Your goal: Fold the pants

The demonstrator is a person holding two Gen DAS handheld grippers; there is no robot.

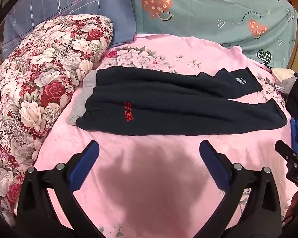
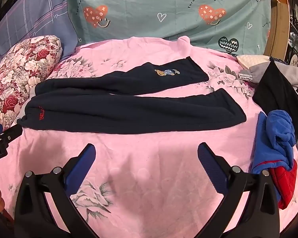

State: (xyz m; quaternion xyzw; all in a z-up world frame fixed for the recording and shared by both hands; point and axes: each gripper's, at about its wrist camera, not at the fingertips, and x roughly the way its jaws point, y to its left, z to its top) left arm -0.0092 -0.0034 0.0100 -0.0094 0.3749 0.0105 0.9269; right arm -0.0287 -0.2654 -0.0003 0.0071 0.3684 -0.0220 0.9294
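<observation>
Pants (image 1: 180, 107): lying flat on the pink bed (image 1: 149, 188), legs apart.
Left gripper (image 1: 149, 150): hovering, fingers spread, empty.
Right gripper (image 2: 147, 152): hovering, fingers spread, empty.

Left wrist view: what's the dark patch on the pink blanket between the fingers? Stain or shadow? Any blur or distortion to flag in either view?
Left wrist view: soft-edged shadow on the pink blanket, not a stain; left gripper open above it. Right wrist view: fainter shadow under the open right gripper. Both views: strong fisheye bowing and dark corners; the pants look sharp, no glare.
</observation>
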